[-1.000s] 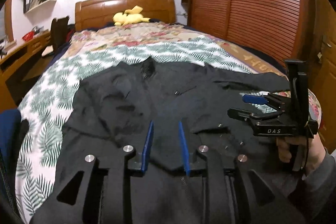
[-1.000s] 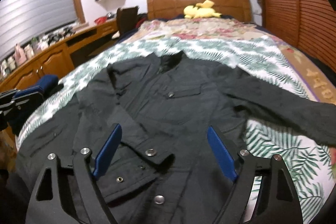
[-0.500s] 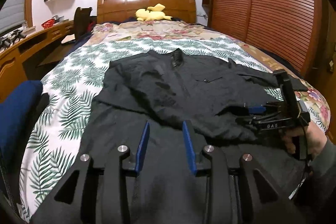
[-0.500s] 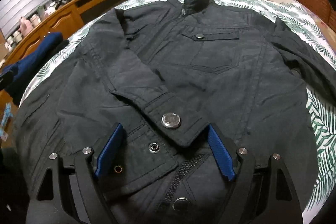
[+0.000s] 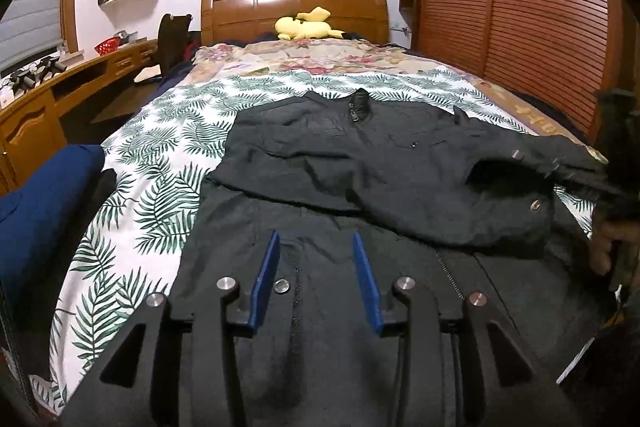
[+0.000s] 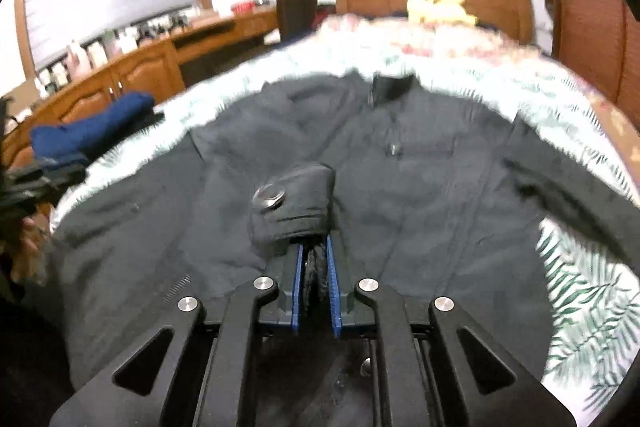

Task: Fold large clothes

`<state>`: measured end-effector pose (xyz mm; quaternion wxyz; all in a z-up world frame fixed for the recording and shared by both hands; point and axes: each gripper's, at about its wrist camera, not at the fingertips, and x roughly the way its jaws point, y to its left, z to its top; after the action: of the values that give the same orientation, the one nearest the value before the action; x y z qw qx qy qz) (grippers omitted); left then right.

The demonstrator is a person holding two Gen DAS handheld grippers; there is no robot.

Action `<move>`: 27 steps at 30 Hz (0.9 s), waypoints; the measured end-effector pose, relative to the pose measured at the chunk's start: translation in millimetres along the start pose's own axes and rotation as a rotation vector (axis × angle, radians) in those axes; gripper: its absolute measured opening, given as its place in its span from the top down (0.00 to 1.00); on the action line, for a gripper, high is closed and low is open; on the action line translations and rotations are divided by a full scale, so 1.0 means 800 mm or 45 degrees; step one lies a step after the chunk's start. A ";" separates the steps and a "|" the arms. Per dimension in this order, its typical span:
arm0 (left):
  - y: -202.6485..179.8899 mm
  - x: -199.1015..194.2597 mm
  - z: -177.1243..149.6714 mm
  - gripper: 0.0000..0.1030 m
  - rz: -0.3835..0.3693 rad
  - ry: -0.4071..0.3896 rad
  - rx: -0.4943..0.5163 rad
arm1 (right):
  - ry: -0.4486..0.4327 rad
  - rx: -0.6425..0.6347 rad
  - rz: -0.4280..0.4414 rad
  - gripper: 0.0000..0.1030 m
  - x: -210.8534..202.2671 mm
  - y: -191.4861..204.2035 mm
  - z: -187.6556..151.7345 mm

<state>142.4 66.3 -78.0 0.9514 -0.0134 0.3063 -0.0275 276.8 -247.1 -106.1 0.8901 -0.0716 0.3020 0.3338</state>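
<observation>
Right gripper (image 6: 316, 267) clamps snap-buttoned cuff (image 6: 292, 207) of black jacket (image 5: 360, 167); left gripper (image 5: 316, 267) spread, hovering.

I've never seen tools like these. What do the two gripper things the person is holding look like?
Both are alike: the left gripper and the right gripper have black angular frames with triangular cut-outs, round silver bolts at the joints, and two flat blue finger pads. No cables or markings are visible.

yellow plush toy (image 5: 305, 23), leaf-print bedspread (image 5: 160, 163), wooden headboard (image 5: 294, 7)
</observation>
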 end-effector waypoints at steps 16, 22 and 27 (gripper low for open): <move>-0.035 0.008 0.004 0.62 -0.040 -0.010 0.043 | -0.035 0.000 -0.162 0.42 -0.042 -0.020 -0.013; -0.055 0.017 0.009 0.61 -0.036 -0.008 0.086 | -0.001 -0.011 -0.135 0.42 -0.026 -0.023 -0.019; -0.070 0.023 0.015 0.61 -0.042 -0.015 0.108 | 0.087 0.006 -0.118 0.42 0.007 -0.024 -0.029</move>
<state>162.0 9.1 -77.0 0.9524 0.0217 0.2989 -0.0561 281.0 -266.7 -129.7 0.8939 -0.0949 0.3294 0.2888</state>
